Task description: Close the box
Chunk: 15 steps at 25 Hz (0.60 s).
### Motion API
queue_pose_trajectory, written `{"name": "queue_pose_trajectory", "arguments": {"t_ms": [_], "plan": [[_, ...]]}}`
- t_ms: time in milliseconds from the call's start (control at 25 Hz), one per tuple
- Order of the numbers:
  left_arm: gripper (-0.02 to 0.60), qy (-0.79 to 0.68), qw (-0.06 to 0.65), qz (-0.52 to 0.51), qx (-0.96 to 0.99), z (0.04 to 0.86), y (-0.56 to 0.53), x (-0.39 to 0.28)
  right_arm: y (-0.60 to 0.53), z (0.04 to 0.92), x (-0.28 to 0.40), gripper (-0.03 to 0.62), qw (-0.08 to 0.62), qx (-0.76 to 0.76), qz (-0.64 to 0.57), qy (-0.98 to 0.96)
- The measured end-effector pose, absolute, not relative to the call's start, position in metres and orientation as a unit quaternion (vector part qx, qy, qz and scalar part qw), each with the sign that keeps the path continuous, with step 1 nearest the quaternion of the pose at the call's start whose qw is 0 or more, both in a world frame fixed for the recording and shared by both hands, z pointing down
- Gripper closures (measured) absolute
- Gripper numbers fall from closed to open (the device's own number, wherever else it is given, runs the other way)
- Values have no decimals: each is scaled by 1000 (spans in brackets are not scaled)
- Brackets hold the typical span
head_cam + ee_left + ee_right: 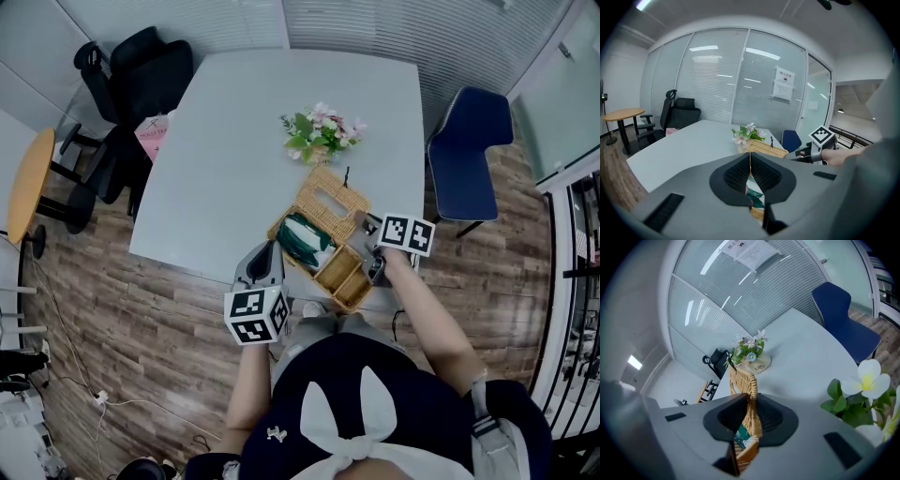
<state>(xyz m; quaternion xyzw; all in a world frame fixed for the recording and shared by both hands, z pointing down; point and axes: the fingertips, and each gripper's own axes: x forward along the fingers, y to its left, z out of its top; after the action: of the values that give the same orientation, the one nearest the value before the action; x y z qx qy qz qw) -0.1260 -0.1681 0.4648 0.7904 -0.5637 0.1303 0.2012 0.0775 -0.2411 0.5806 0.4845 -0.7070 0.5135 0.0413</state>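
A wicker box [342, 279] stands at the near edge of the grey table [244, 159]. Its lid [328, 199] is tipped up and back. A green packet [305, 239] lies inside, also seen between the left jaws [755, 191]. My right gripper [368, 234] is at the lid's right side. In the right gripper view the lid's woven edge [743, 380] runs between the pads of that gripper [749, 413], which is shut on it. My left gripper [267, 248] sits by the box's left corner. Its pads [750, 161] meet at the tips with nothing seen between them.
A small pot of flowers [322, 133] stands just beyond the box. A blue chair [469, 150] is at the table's right, a black office chair [131, 84] at its left, a round wooden table [28, 183] further left. A white flower [865, 383] shows close in the right gripper view.
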Motion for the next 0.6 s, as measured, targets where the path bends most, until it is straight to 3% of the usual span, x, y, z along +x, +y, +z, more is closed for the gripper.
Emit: {"name": "queue_pose_trajectory", "arguments": {"t_ms": [600], "plan": [[557, -572, 202, 131, 784, 463, -154, -124, -230, 564, 65, 533, 118, 444, 406, -790]]}}
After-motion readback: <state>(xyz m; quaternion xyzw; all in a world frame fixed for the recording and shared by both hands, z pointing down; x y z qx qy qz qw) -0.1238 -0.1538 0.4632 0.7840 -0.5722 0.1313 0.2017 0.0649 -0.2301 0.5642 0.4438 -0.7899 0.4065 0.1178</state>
